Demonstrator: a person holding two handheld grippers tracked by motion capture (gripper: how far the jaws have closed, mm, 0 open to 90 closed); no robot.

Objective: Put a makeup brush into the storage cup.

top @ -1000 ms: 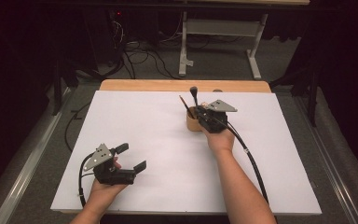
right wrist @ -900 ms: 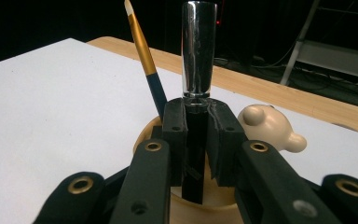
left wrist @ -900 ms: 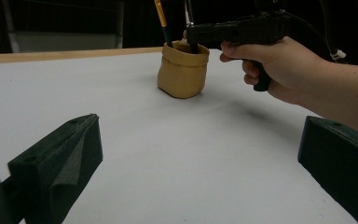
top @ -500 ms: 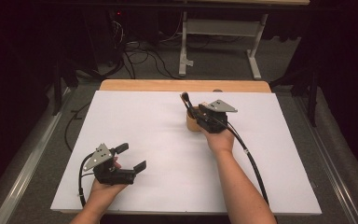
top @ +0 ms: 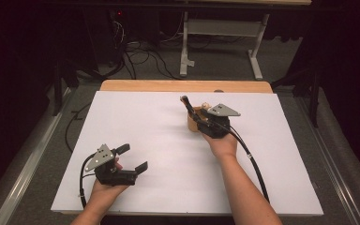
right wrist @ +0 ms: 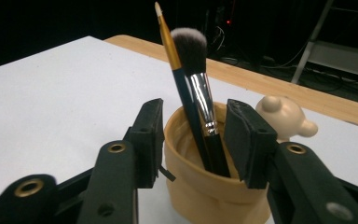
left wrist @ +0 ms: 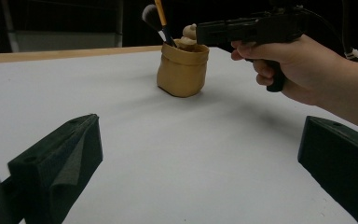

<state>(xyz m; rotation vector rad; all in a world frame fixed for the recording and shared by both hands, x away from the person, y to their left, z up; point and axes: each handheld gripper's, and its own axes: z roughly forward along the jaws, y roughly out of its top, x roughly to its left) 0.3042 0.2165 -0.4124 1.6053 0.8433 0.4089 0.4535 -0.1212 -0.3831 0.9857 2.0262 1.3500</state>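
**Right gripper parts over brush pot**

Right gripper [right wrist: 196, 140] has just been opening; its jaws stand apart above the tan pot [right wrist: 214, 196], clear of the two brushes [right wrist: 200, 93] leaning inside. Left gripper [top: 131, 158] rests wide open, well apart, on the white table [top: 145, 122].

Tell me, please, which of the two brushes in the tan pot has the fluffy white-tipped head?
The brush with the shiny silver ferrule; the orange-handled brush beside it ends in a slim pointed tip.
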